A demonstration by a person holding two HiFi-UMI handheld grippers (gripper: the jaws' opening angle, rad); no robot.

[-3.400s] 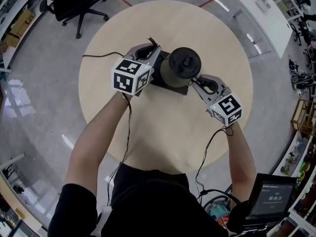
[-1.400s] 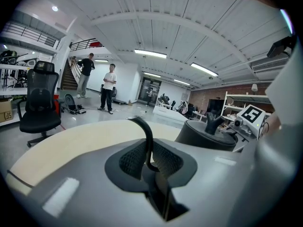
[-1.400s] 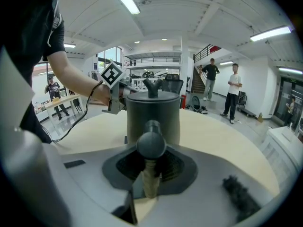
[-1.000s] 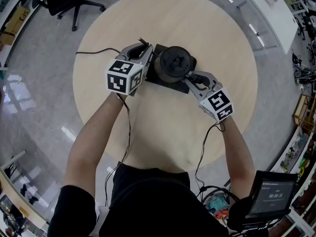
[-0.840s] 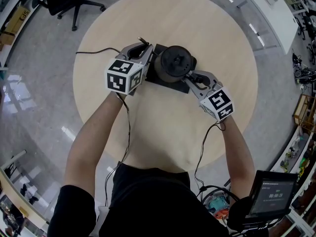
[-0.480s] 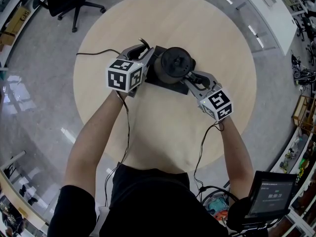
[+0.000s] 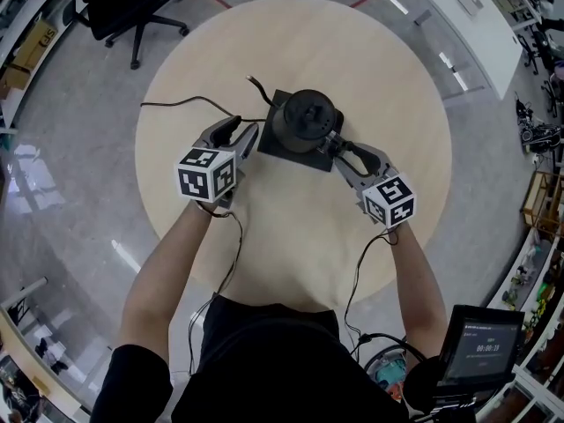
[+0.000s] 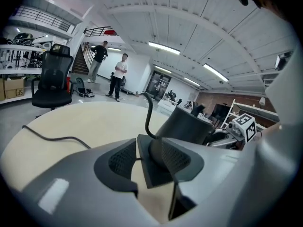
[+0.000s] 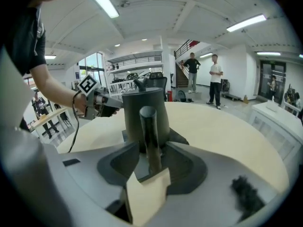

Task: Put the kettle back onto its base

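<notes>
The dark kettle (image 7: 304,118) stands upright on its black square base (image 7: 284,152) in the middle of the round table (image 7: 379,69). My left gripper (image 7: 241,132) is off to the kettle's left, apart from it, with its jaws opening and nothing gripped. In the left gripper view only a corner of the base (image 8: 150,174) shows between the jaws, with the kettle (image 8: 187,126) beyond. My right gripper (image 7: 340,149) is at the kettle's handle (image 9: 147,126), its jaws opening, with the handle between them and a gap on either side.
A black power cord (image 7: 189,104) runs from the base across the table to the left. Off the table are an office chair (image 7: 132,3), a white desk (image 7: 476,25) and a small screen (image 7: 480,351). Two people (image 9: 203,77) stand far back.
The kettle came down onto the base earlier and has stayed there. My left gripper has let go of its body and drawn back to the near left. The right jaws have spread off the handle.
</notes>
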